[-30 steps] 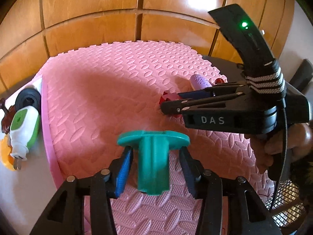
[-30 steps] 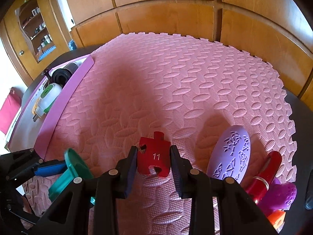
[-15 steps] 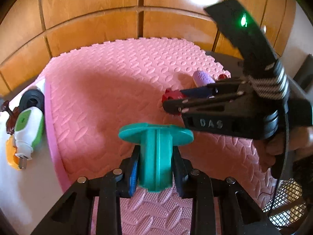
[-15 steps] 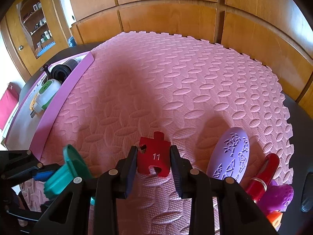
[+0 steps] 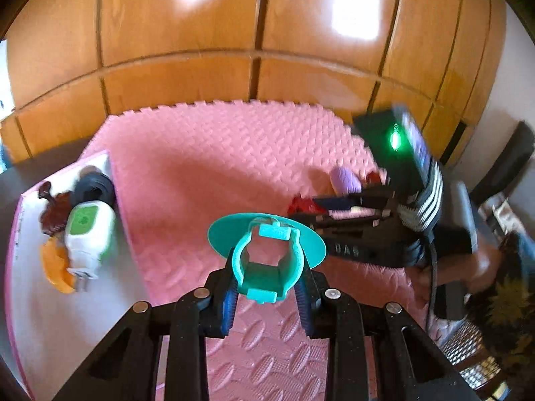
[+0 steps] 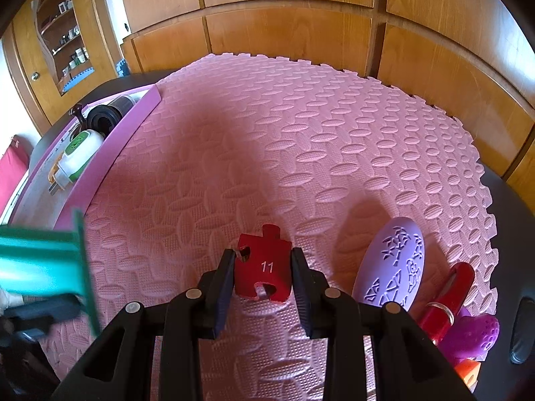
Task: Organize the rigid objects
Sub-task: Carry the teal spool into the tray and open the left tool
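Observation:
My left gripper [image 5: 265,289] is shut on a teal plastic piece [image 5: 267,254] with a round flange, held above the pink foam mat [image 5: 207,167]. The same piece shows blurred at the left of the right wrist view [image 6: 40,264]. My right gripper [image 6: 262,277] is shut on a red puzzle piece marked 11 [image 6: 262,264], low over the mat [image 6: 301,133]. The right gripper's body also shows in the left wrist view [image 5: 374,230].
A white tray with a purple rim [image 6: 100,163] lies left of the mat, holding a white-and-green plug [image 5: 87,230], a black roll [image 5: 95,183] and an orange item [image 5: 55,267]. A lilac oval [image 6: 391,267], a red tube [image 6: 448,297] and a magenta piece [image 6: 471,334] lie at the right. Wooden panels stand behind.
My left gripper closed on the teal piece, lifted it off the mat and tilted it so its hollow end faces the camera. My right gripper kept hold of the red puzzle piece.

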